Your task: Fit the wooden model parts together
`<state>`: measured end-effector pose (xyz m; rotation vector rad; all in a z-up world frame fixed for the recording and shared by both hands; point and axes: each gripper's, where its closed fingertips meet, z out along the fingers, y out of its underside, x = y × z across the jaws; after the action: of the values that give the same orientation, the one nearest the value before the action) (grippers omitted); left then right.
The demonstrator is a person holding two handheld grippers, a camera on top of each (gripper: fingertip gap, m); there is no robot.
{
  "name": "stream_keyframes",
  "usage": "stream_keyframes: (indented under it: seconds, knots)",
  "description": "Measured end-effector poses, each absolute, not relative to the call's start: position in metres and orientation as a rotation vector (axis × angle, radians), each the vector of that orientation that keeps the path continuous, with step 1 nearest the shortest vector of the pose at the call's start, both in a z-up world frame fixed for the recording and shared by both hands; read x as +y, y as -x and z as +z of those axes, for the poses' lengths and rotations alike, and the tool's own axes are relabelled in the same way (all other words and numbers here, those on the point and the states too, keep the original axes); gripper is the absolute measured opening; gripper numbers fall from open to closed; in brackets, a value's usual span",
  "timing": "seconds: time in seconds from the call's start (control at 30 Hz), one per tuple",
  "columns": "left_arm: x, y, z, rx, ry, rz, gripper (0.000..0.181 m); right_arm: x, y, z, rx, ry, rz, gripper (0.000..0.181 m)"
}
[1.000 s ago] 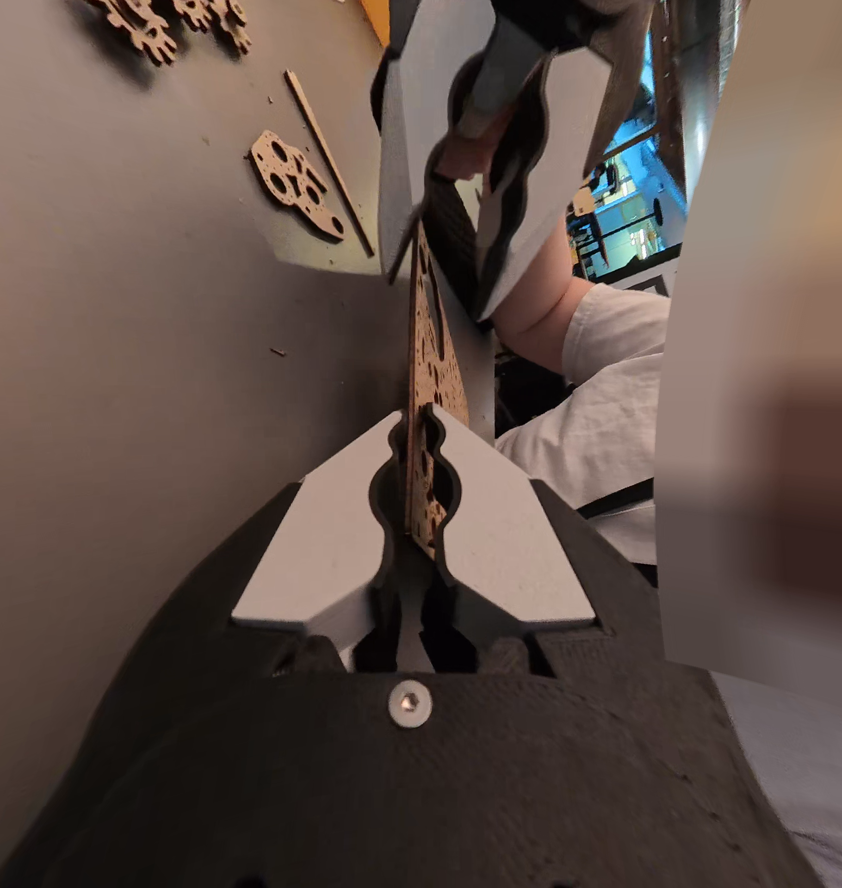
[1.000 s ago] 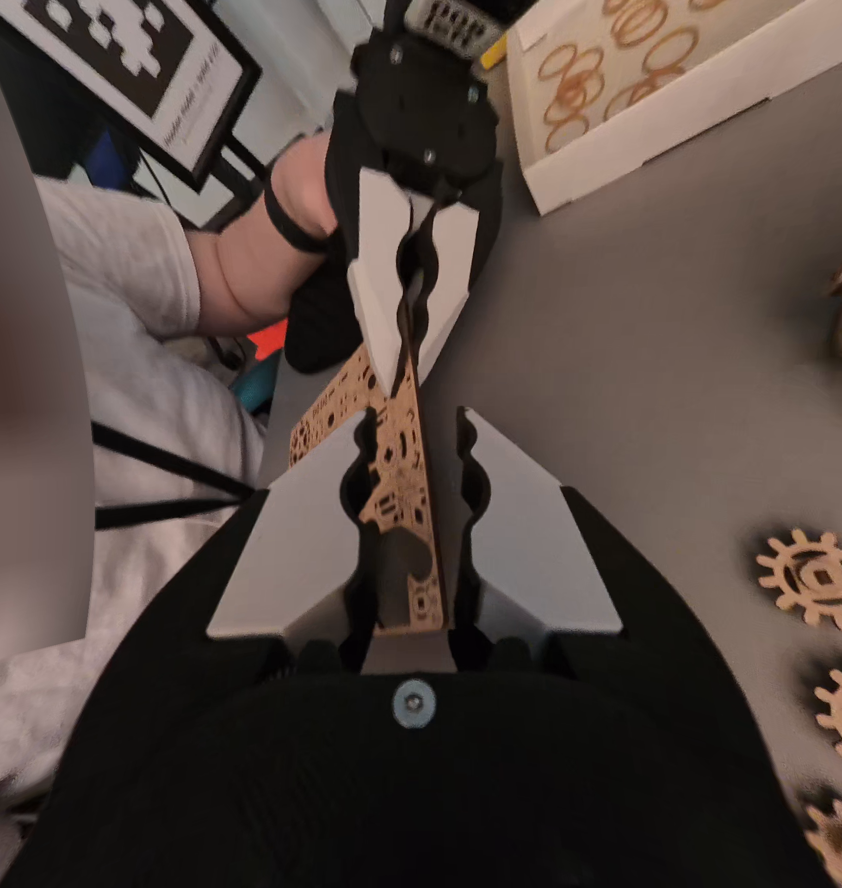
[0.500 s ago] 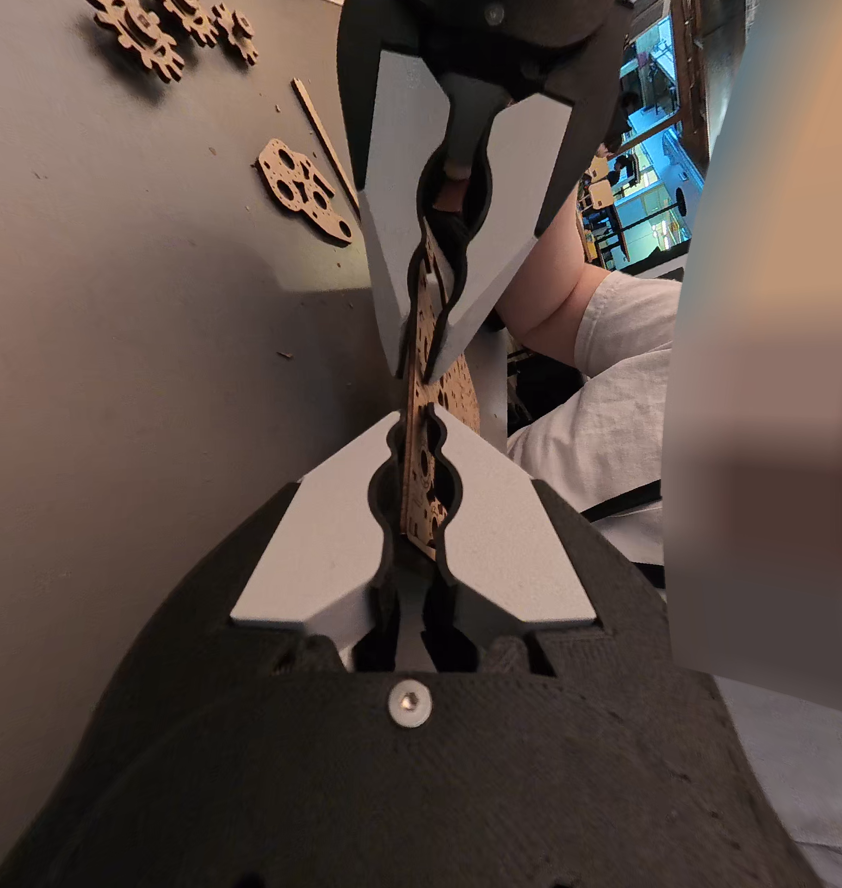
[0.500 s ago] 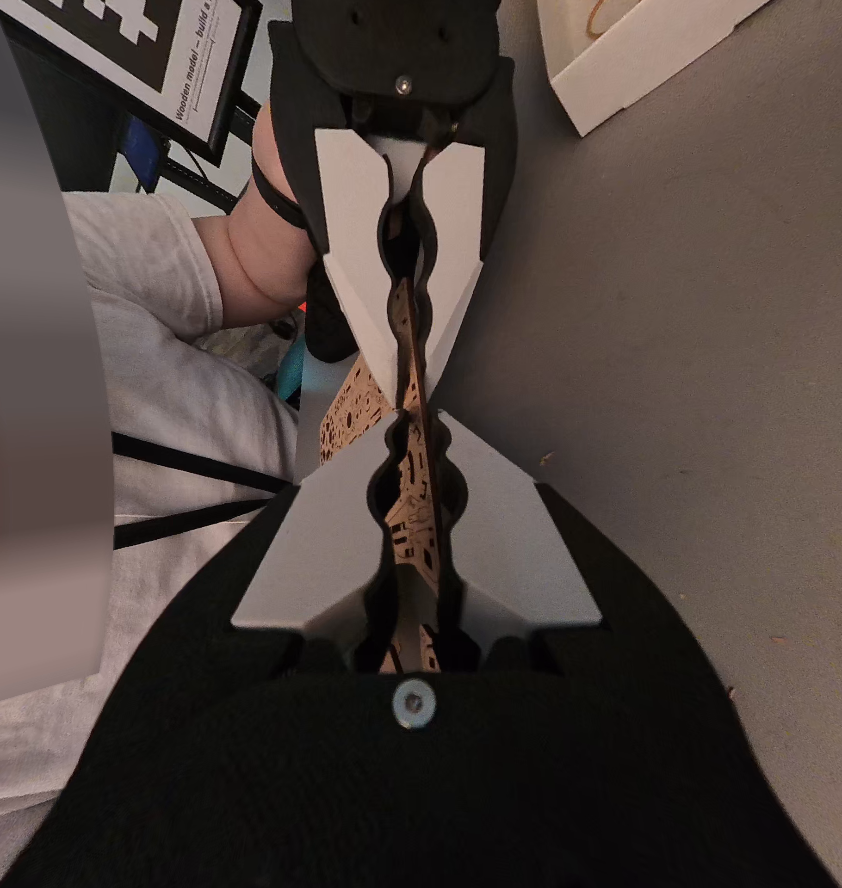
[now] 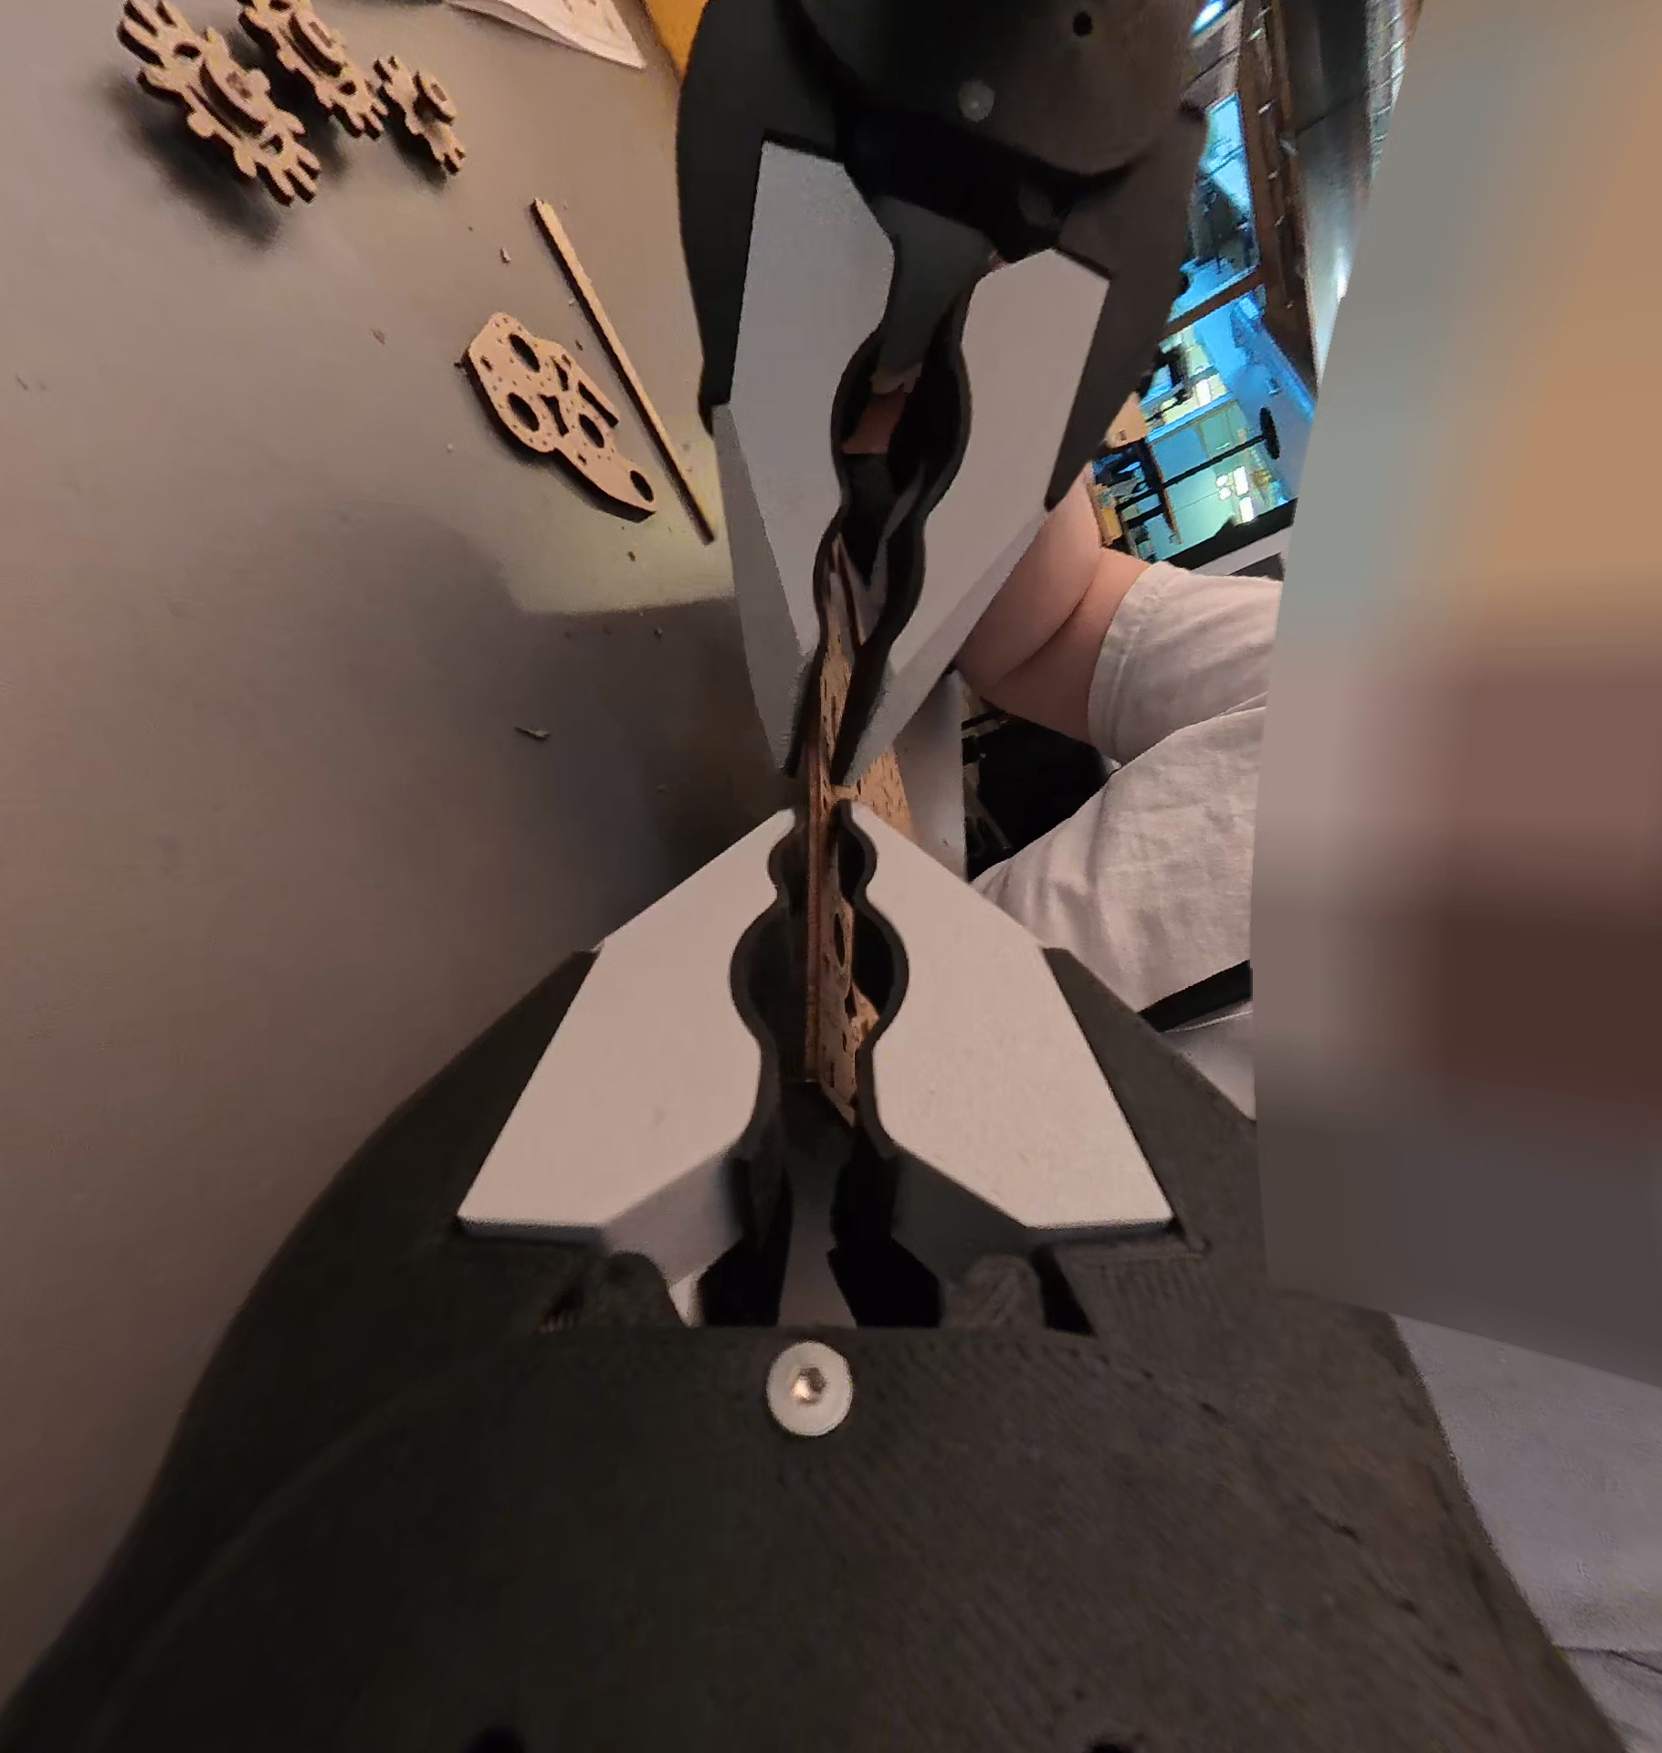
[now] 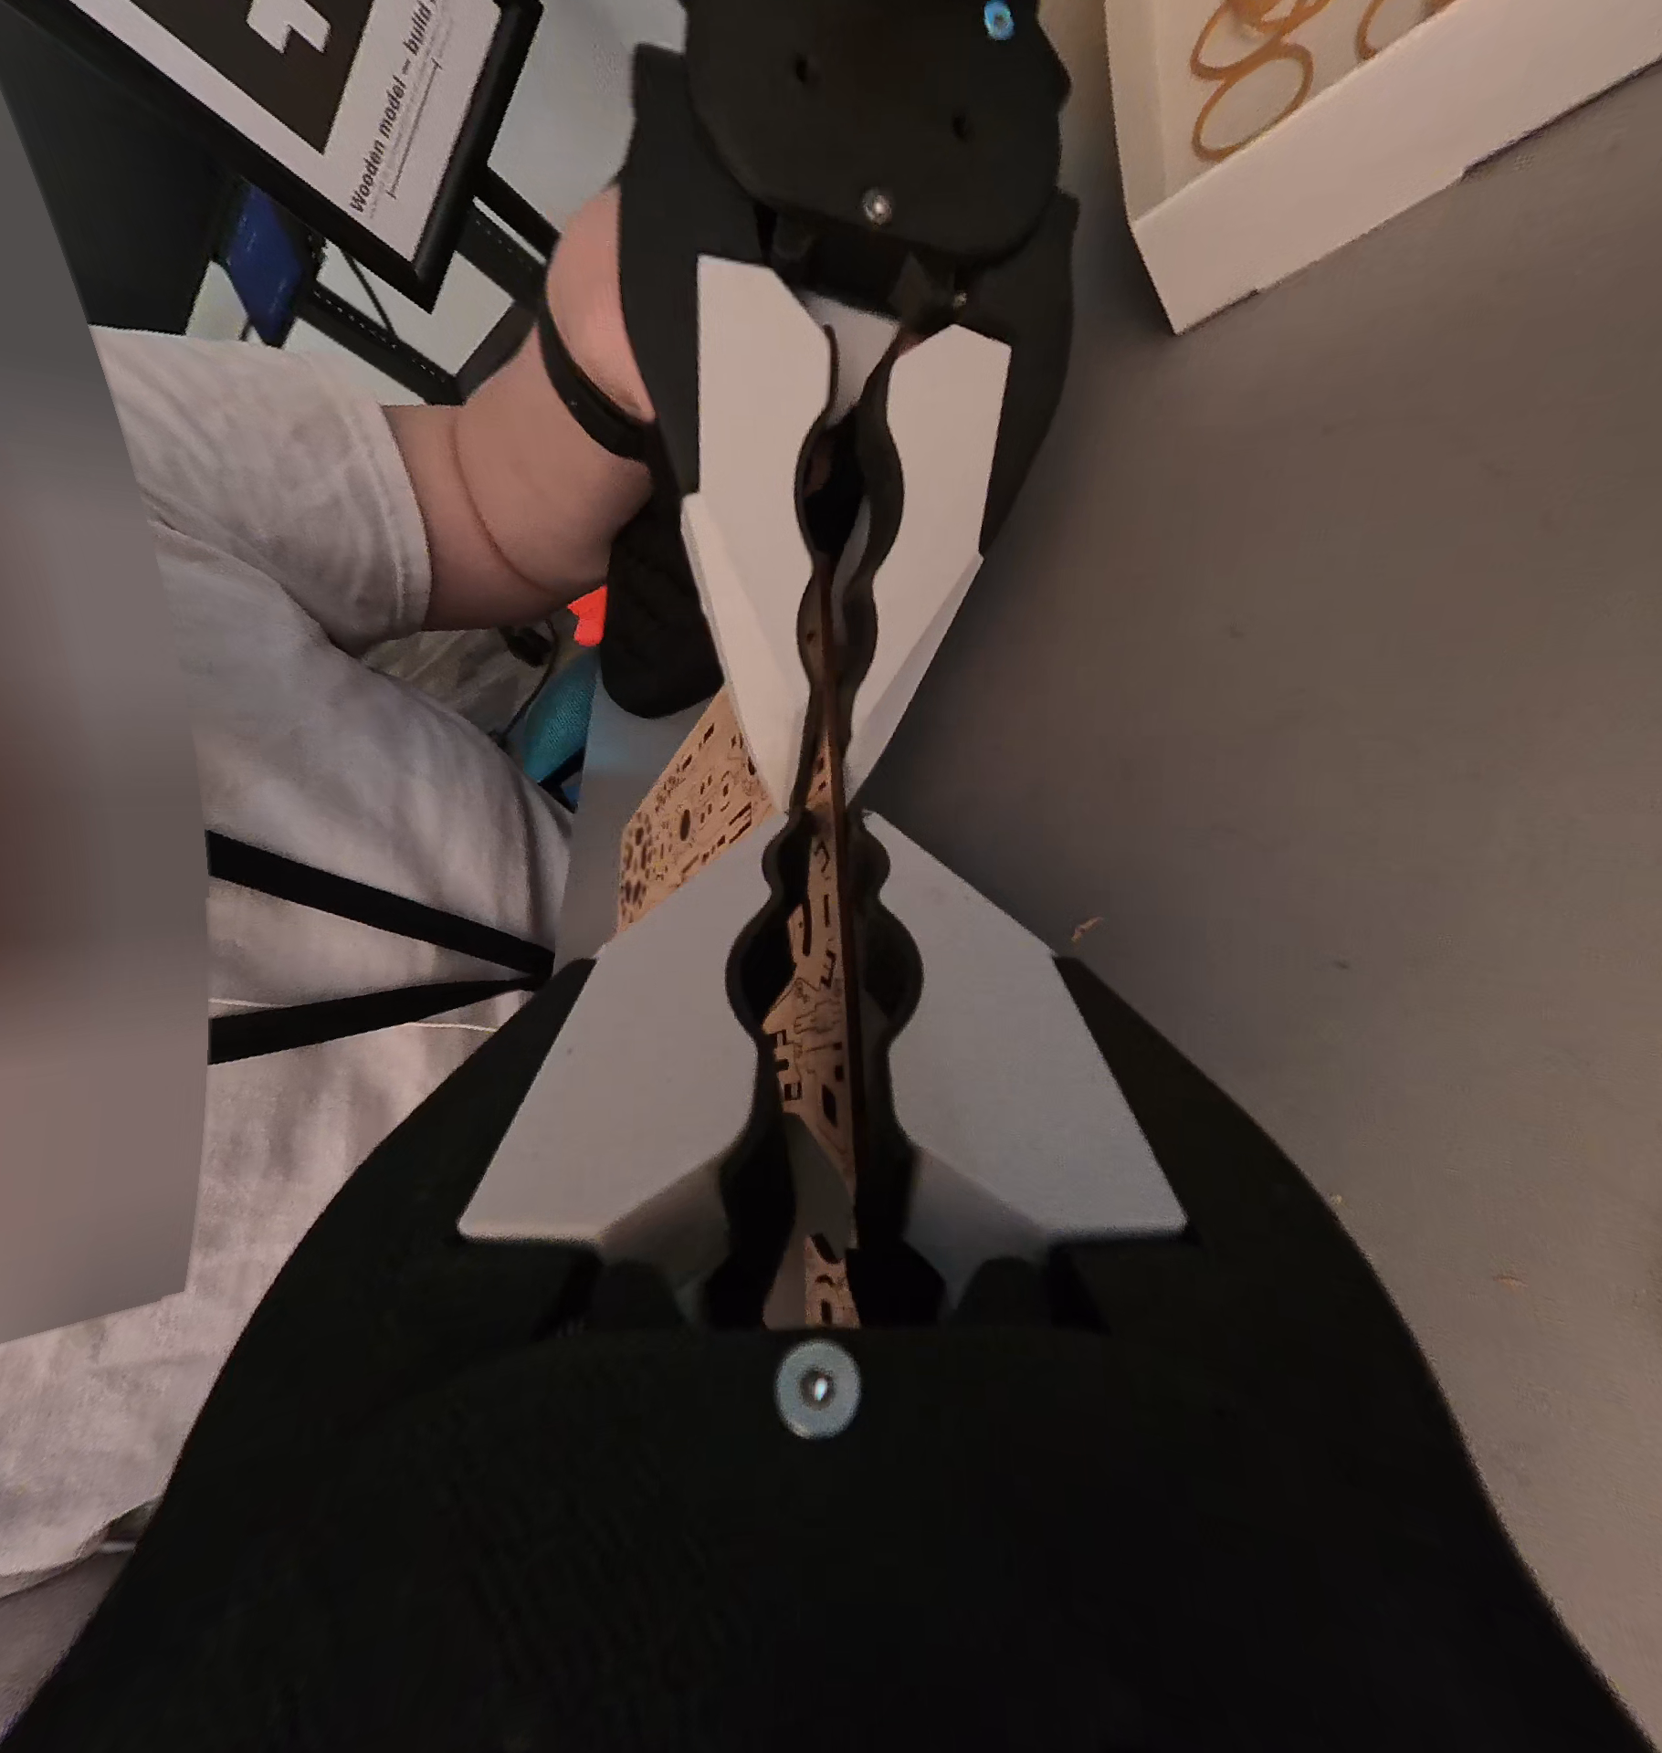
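Sheet [image 5: 816, 949]: thin laser-cut plywood, perforated, edge-on.
Left gripper [image 5: 816, 835]: clamps sheet.
Right gripper [image 6: 827, 835]: clamps sheet.
Table [image 5: 239, 759]: matte grey; gears [image 5: 220, 114].

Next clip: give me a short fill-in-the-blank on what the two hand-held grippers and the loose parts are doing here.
1. The left hand-held gripper and right hand-held gripper both grip the same perforated wooden ____.
2. Their fingertips meet almost tip to ____.
3. On the grey table, the loose gears number ____.
4. The thin wooden strip lies ____ the flat cut-out plate.

Missing: sheet; tip; three; beside
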<state>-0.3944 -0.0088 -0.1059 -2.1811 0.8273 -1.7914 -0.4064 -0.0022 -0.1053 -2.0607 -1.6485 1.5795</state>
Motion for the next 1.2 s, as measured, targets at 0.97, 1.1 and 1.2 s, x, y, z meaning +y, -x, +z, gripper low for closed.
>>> stream_keyframes:
  seconds: [0.97,1.1,1.2]
  knots:
    - [-0.014,0.39,-0.117,0.922,2.238,-1.626,0.005,0.006,0.396,-0.11,-1.656,1.995,1.525,0.006]
    - [-0.013,0.39,-0.115,0.927,2.228,-1.616,0.006,0.004,0.398,-0.11,-1.618,2.052,1.587,0.011]
    - [-0.013,0.391,-0.117,0.932,2.238,-1.602,0.006,0.002,0.399,-0.115,-1.626,2.085,1.575,0.011]
